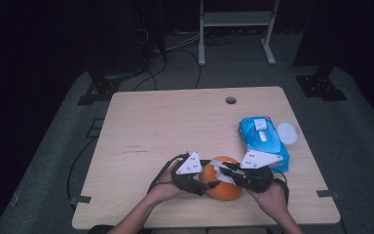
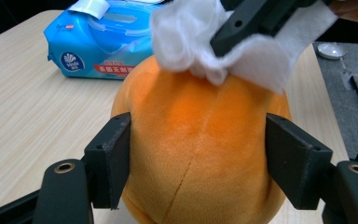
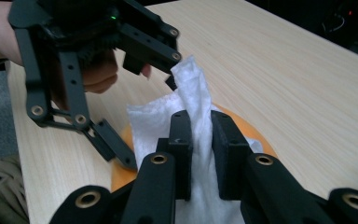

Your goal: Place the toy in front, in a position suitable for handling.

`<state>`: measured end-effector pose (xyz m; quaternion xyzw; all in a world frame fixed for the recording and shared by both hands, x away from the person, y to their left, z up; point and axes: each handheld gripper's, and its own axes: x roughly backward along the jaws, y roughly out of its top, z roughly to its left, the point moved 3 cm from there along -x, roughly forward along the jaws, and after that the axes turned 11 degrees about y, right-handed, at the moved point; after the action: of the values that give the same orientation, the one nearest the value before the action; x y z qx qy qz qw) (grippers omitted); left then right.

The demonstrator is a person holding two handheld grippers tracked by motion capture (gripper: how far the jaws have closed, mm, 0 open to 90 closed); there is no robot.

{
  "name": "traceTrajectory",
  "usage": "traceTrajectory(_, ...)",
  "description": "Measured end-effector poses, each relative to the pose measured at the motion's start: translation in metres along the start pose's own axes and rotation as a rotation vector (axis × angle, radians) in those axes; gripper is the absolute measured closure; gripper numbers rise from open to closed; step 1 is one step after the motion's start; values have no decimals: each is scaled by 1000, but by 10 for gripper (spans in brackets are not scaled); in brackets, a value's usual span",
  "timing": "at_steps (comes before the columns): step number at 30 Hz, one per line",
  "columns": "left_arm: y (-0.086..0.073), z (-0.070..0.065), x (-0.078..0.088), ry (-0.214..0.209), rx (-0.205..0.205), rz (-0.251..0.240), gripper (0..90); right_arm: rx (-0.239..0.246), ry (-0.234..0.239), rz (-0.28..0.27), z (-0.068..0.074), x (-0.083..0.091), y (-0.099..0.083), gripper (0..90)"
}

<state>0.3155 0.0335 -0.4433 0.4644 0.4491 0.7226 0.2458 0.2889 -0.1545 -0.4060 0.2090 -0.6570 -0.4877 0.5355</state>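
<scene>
An orange plush fruit (image 1: 224,187) sits on the wooden table (image 1: 165,122) near its front edge. My left gripper (image 2: 198,140) is shut on the orange plush fruit (image 2: 200,154), one pad pressing each side. A white wipe (image 3: 193,88) is pinched in my right gripper (image 3: 200,135), which comes in from the right and holds it on top of the fruit. In the high view the left gripper (image 1: 202,183) is at the fruit's left and the right gripper (image 1: 226,170) at its upper right, with the wipe (image 1: 222,173) between them.
A blue pack of wet wipes (image 1: 263,139) lies just behind and right of the fruit, with a round white lid (image 1: 287,132) beside it at the table's right edge. A cable hole (image 1: 231,100) is near the far edge. A white metal stand stands on the floor beyond.
</scene>
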Motion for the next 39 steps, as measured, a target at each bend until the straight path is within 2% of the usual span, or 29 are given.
traceTrajectory(4, 0, 0, -1, -18, 8, -14, 265, -24, 4, 11, -8, 4, -6, 784)
traceTrajectory(7, -1, 4, -2, -35, 60, -9, 162, -28, 2, 33, -8, 3, -9, 785)
traceTrajectory(9, -3, 7, -4, -31, 94, 12, 90, -24, 1, 43, -8, 3, -11, 785)
traceTrajectory(12, -8, 9, -8, -58, 146, 28, 69, -31, 6, 44, -9, 4, -12, 785)
traceTrajectory(13, -8, 8, -8, -68, 146, 23, 113, -34, 5, 46, -10, 5, -12, 785)
traceTrajectory(17, -3, 6, -4, -34, 102, 1, 269, -38, -10, 36, -10, 7, -10, 784)
traceTrajectory(20, 3, 2, -1, -16, 73, -17, 291, -12, -27, 3, -5, 10, -3, 785)
traceTrajectory(23, 10, -4, -1, -4, 46, -28, 300, 8, 3, -42, 5, 9, 4, 785)
traceTrajectory(26, 14, -10, -1, 12, 11, -22, 301, 52, 11, -29, 14, 2, 10, 785)
traceTrajectory(28, 11, -8, -2, 2, 29, -28, 284, 62, 5, -9, 14, 1, 10, 787)
traceTrajectory(31, 9, -4, -5, -11, 68, -31, 181, 38, -4, 7, 7, 4, 5, 789)
traceTrajectory(34, 4, 0, -9, -8, 113, -7, 94, 5, -10, 6, -1, 7, -1, 789)
traceTrajectory(36, 2, 1, -10, -33, 134, -16, 130, -10, -13, 4, -4, 10, -1, 789)
traceTrajectory(37, 2, 0, -10, -37, 129, -26, 195, -11, -16, 5, -5, 11, -1, 789)
traceTrajectory(39, 4, -2, -9, -24, 113, -30, 257, -9, -20, 6, -5, 11, -1, 789)
